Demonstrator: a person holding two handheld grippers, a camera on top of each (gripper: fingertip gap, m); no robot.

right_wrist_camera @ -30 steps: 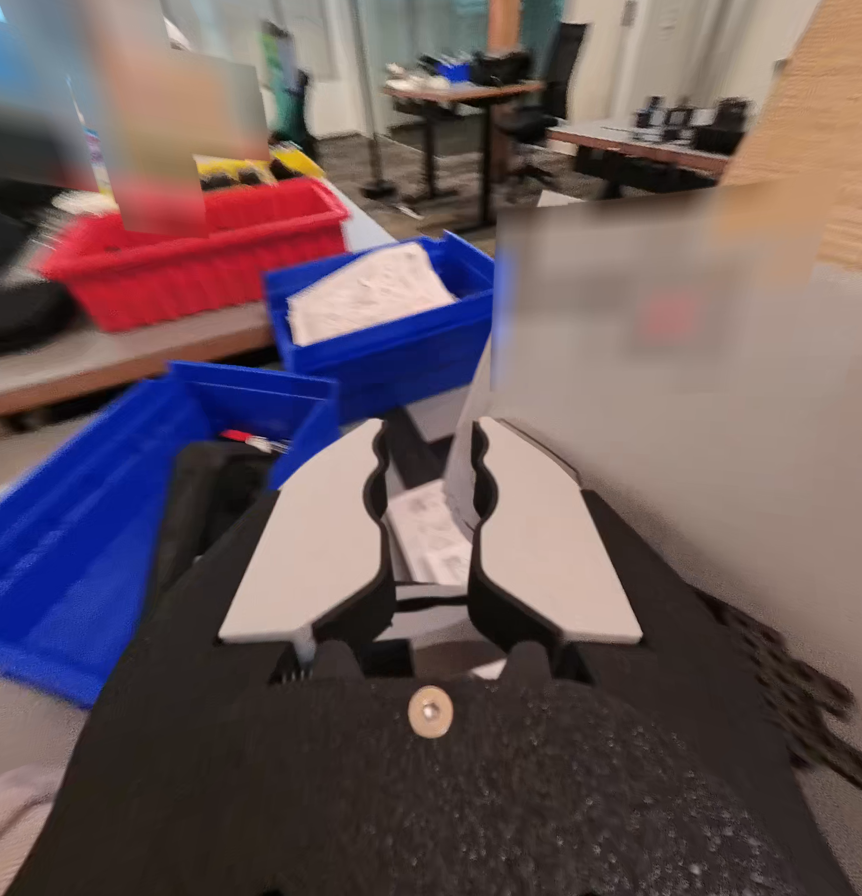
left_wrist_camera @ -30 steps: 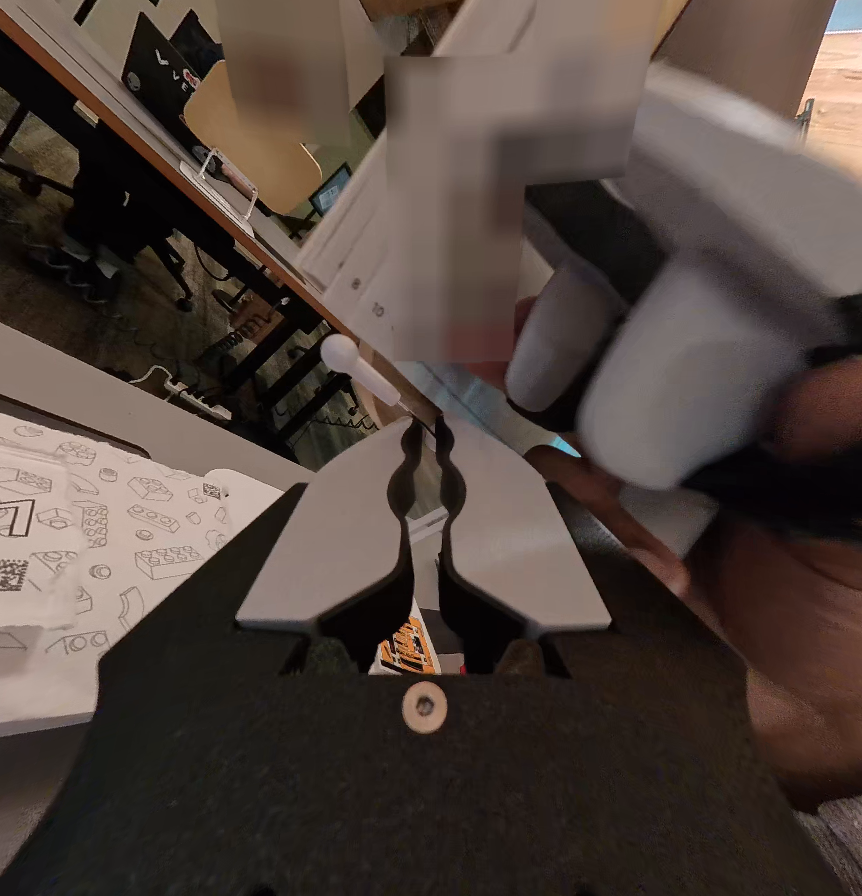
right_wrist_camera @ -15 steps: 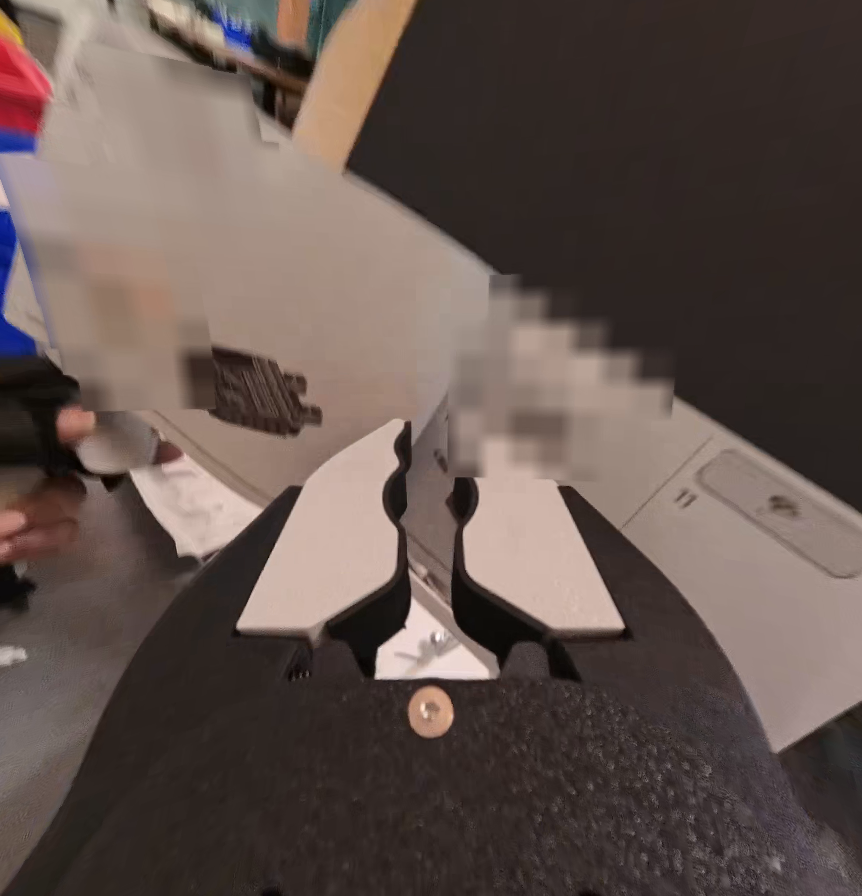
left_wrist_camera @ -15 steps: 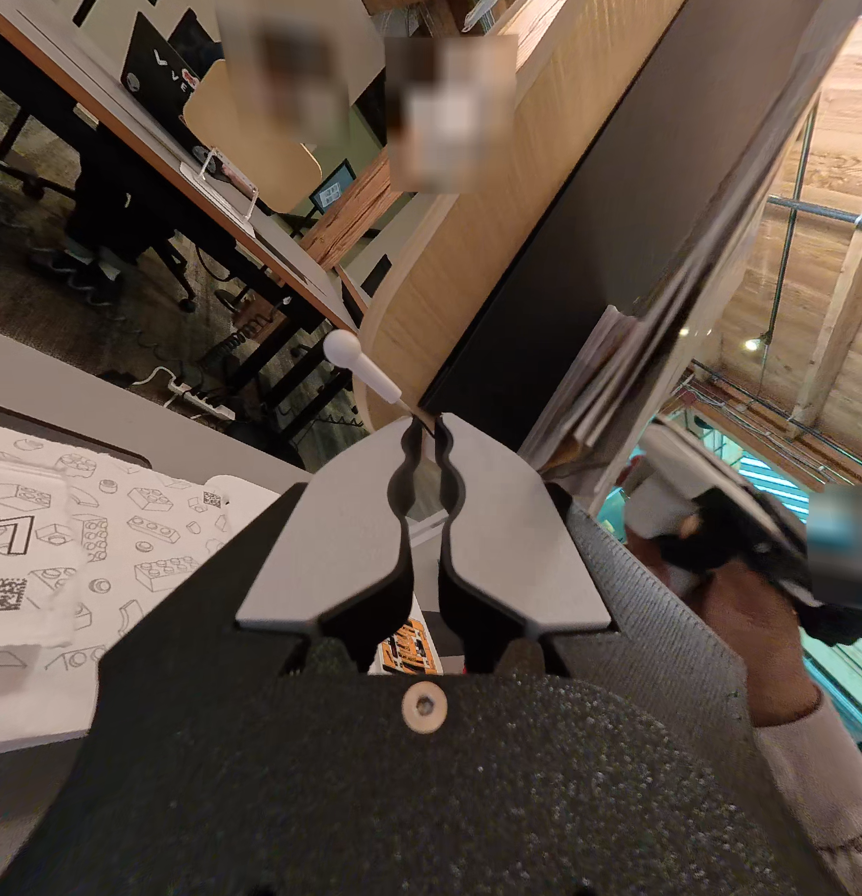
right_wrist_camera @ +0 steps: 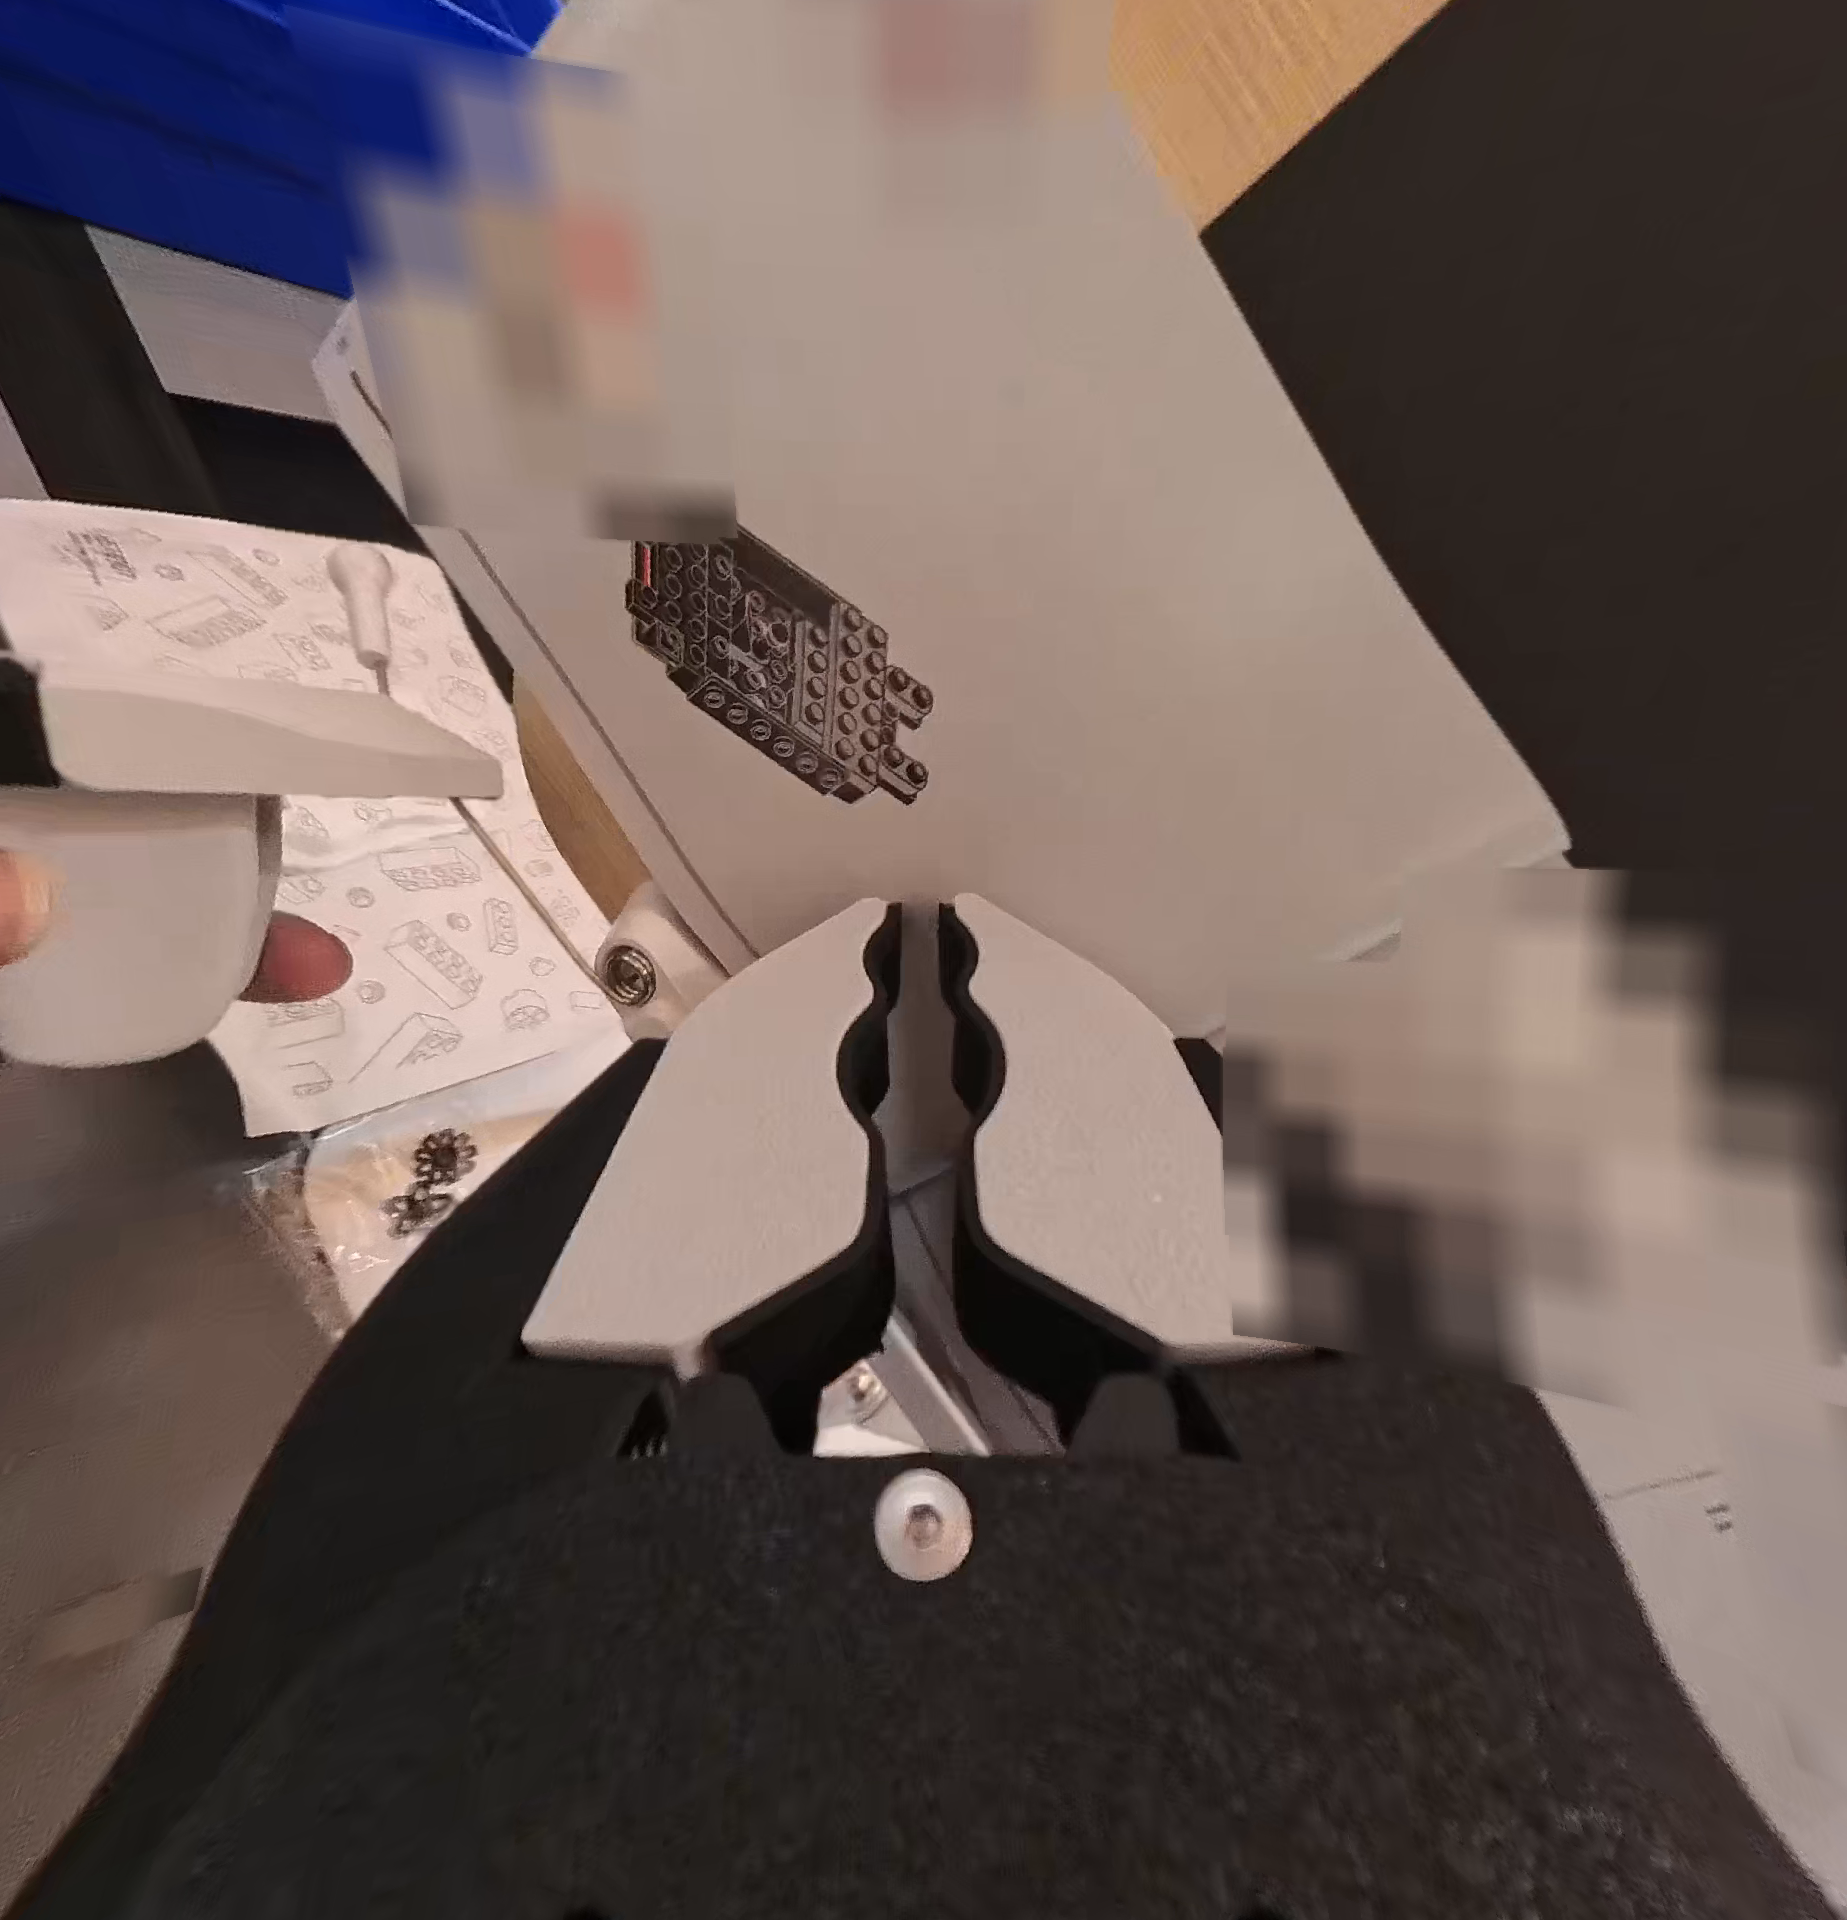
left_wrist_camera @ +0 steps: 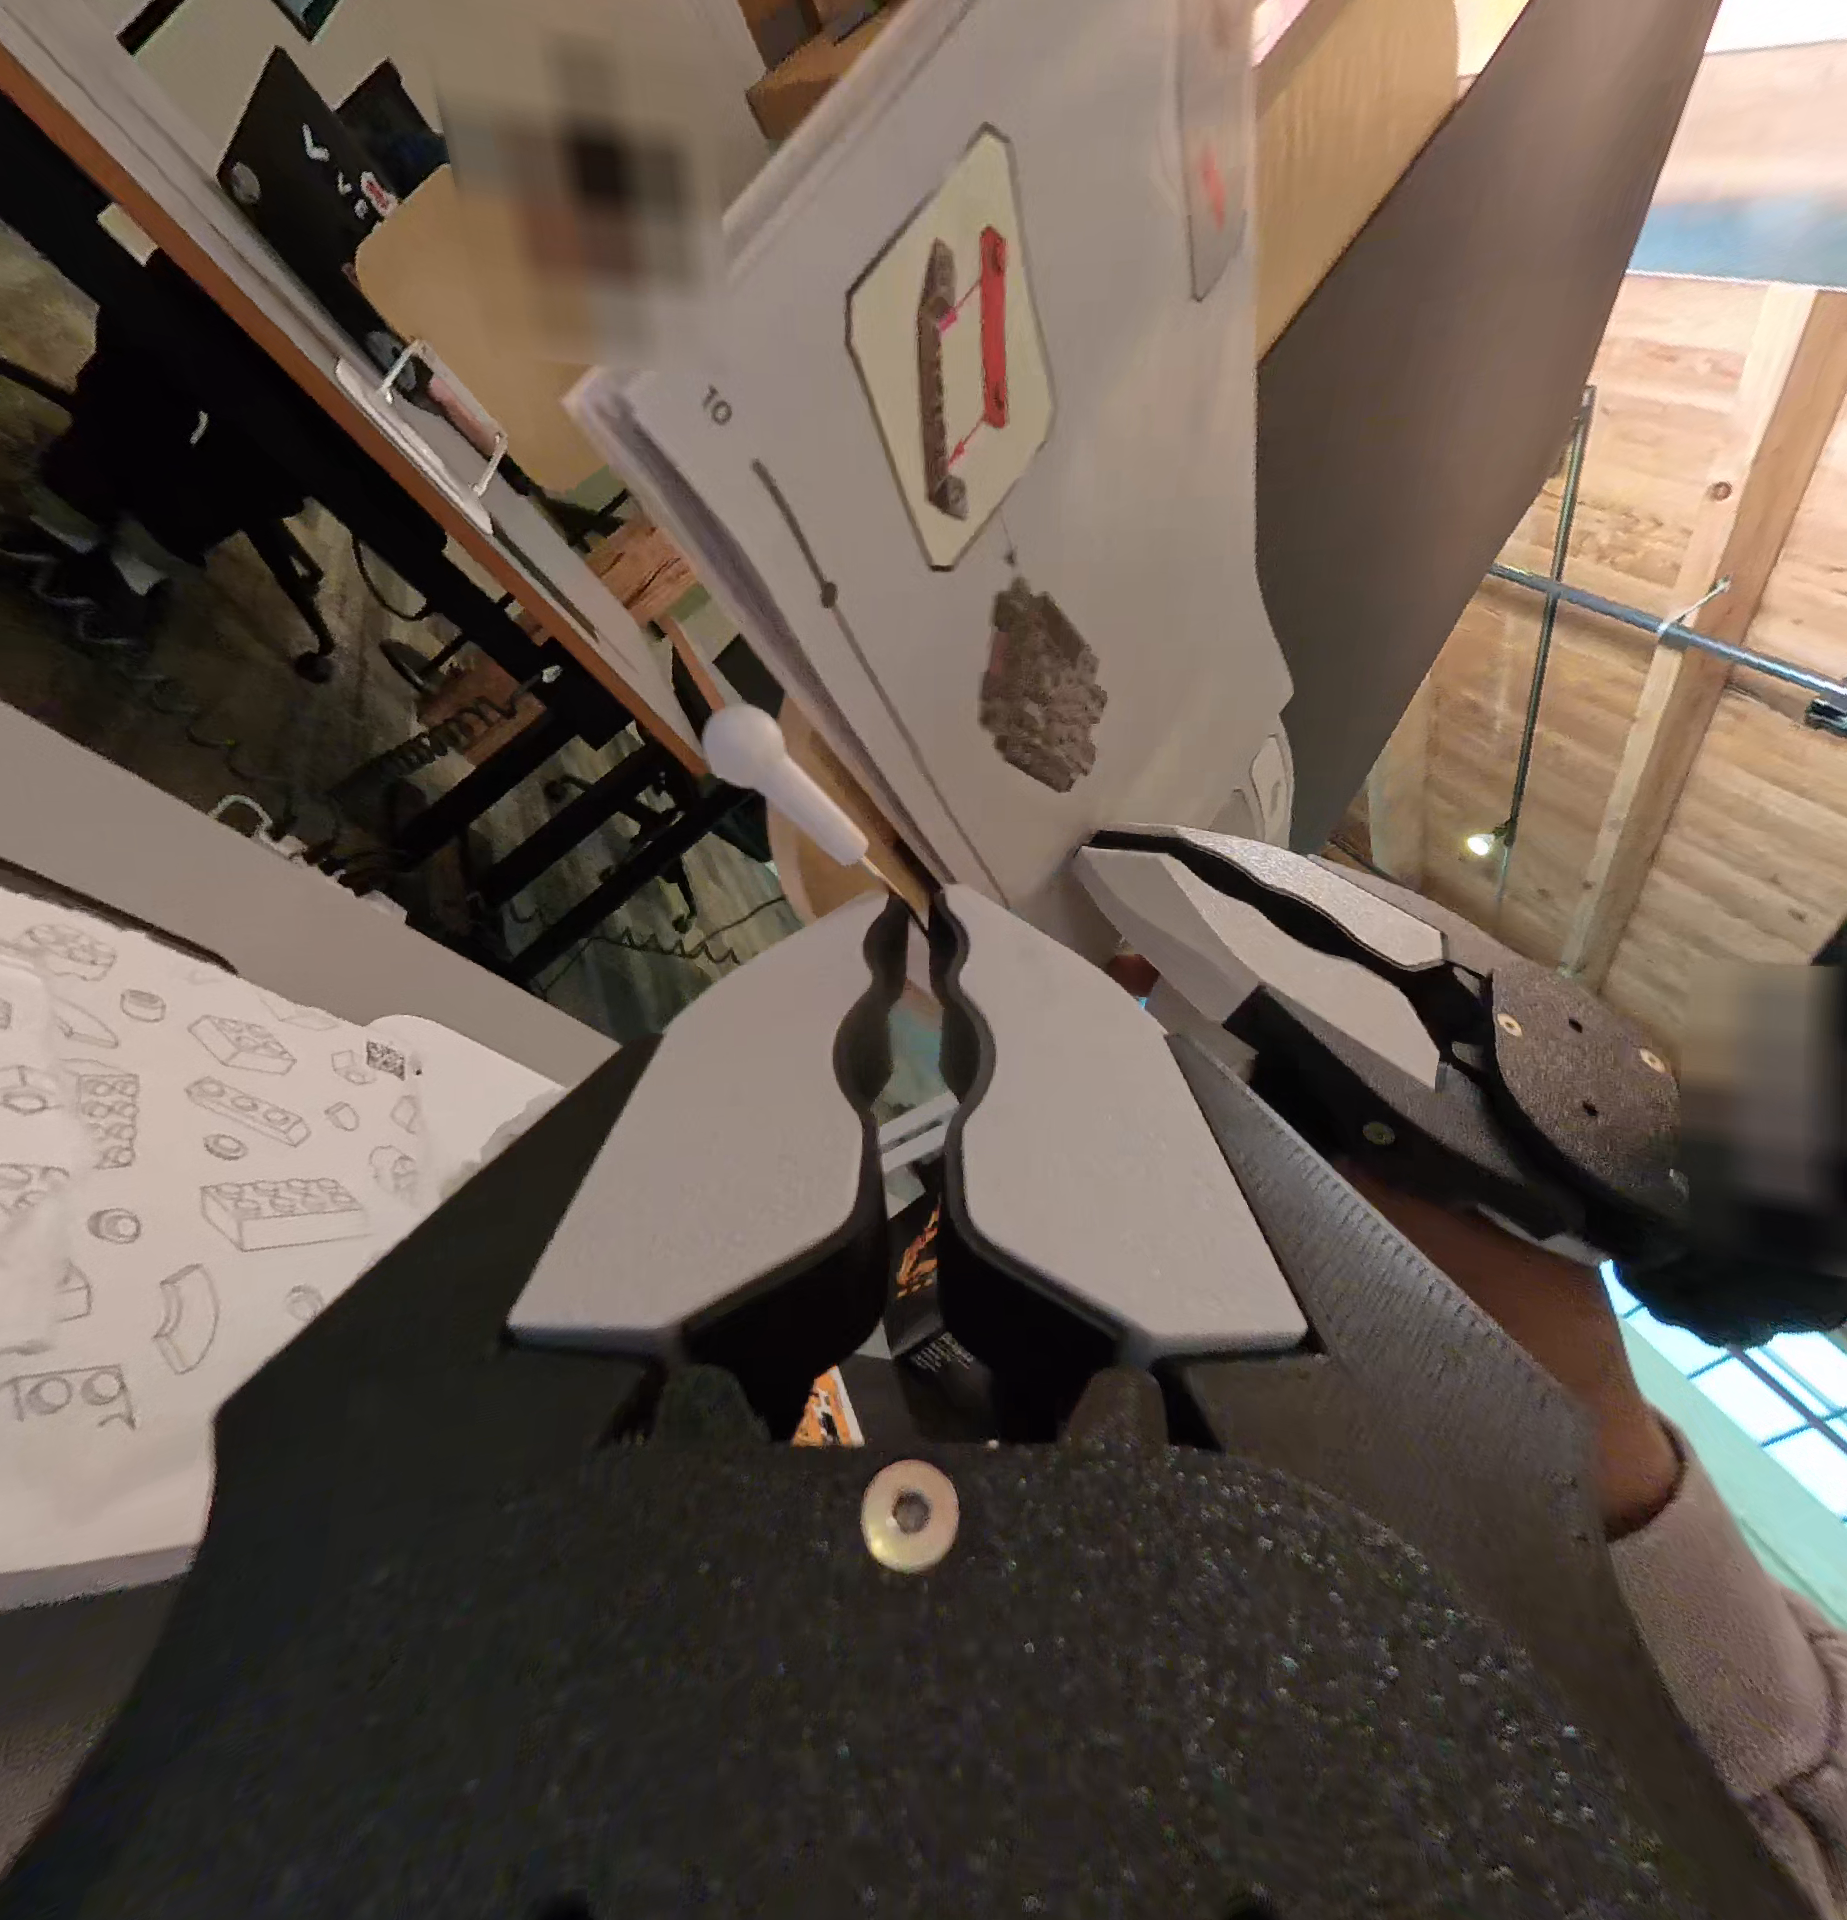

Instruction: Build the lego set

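Note:
The instruction booklet (left_wrist_camera: 1012,457) stands open in front of both grippers, and its page shows brick drawings. My left gripper (left_wrist_camera: 919,906) is shut on the booklet's lower edge, with the orange and black cover showing between its fingers. My right gripper (right_wrist_camera: 919,906) is shut on one grey page (right_wrist_camera: 1002,623) and holds it up. In the left wrist view the right gripper (left_wrist_camera: 1095,857) sits just right of my left fingertips. In the right wrist view a left finger (right_wrist_camera: 275,743) and the hand holding it show at the left edge.
A white paper bag printed with brick outlines (left_wrist_camera: 171,1143) lies on the grey table, also in the right wrist view (right_wrist_camera: 410,935). A clear bag of small dark parts (right_wrist_camera: 431,1174) lies beside it. A white-knobbed rod (left_wrist_camera: 758,753) sticks up by the booklet. Blue bins (right_wrist_camera: 223,125) stand behind. The tips of one gripper are about 8 cm away from the tips of the other.
My right gripper has swung from facing the bins to the booklet, bringing a page over until its drawings face the left camera. My left gripper has stayed in place, still shut.

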